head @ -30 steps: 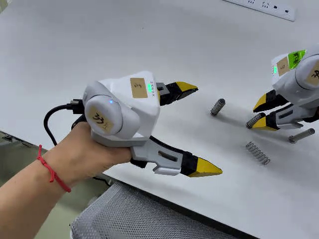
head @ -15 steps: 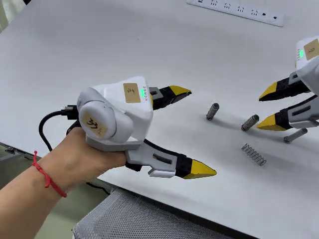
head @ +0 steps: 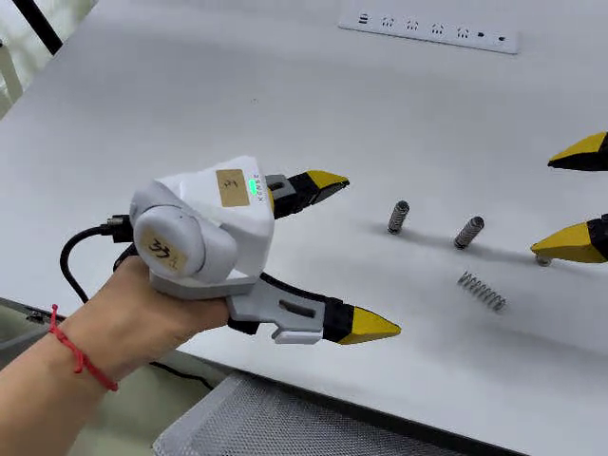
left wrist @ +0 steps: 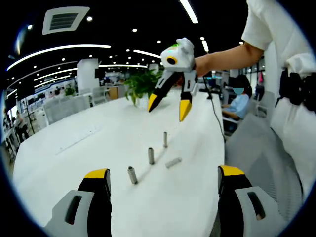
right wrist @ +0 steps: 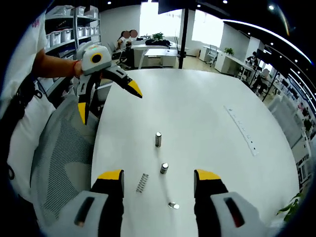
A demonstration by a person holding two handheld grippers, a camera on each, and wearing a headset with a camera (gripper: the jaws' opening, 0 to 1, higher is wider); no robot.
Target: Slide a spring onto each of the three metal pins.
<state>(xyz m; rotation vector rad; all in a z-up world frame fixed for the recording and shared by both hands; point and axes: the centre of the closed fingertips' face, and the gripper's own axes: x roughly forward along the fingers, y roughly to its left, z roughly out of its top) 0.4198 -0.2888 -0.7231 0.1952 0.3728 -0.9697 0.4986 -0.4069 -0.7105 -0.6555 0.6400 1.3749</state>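
At centre right of the head view, a loose spring [head: 481, 291] lies on the table [head: 237, 95] near the bare third pin [right wrist: 173, 205], two sprung pins [head: 398, 217] [head: 468, 232] beside it. Left gripper [head: 370, 254] and right gripper [head: 543, 207] are held with jaws spread, empty. The spring could be flicked away if pinched off-centre.

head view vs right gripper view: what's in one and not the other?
Head view adds the red wrist string and the cable behind the left gripper. Right gripper view adds shelves and a clear look at the bare third pin. Both share the left gripper, fingers open, two sprung pins, the loose spring, the power strip and the table.
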